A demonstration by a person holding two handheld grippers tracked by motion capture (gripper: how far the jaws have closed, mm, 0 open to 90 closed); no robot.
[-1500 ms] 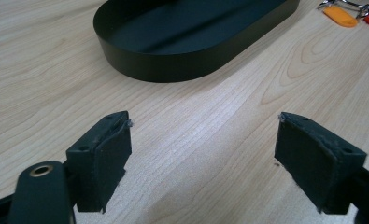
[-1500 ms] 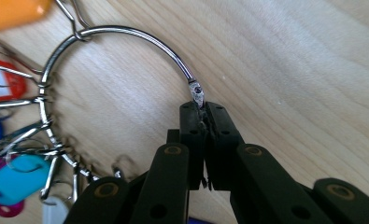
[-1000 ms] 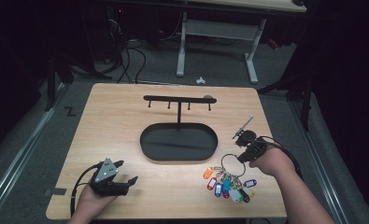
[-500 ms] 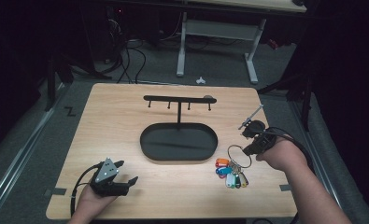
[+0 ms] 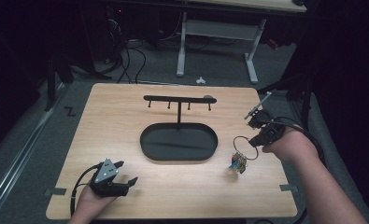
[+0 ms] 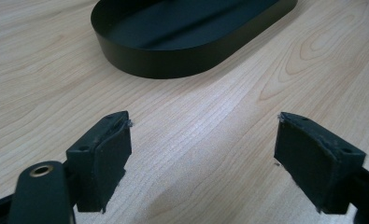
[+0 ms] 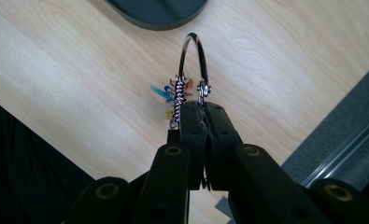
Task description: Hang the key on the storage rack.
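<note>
Tray [image 5: 147,140] bare, keyring [image 5: 242,148] w/ R claw [image 5: 256,135]

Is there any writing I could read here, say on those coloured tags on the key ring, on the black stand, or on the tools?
None can be read.
Coloured tags on the key ring: too small and blurred to tell if they carry writing.
Black stand and tray: plain, no label seen.
Left gripper and right gripper: no marking seen.
Dark zigzag mark on the floor: a shape, not clearly a letter.
</note>
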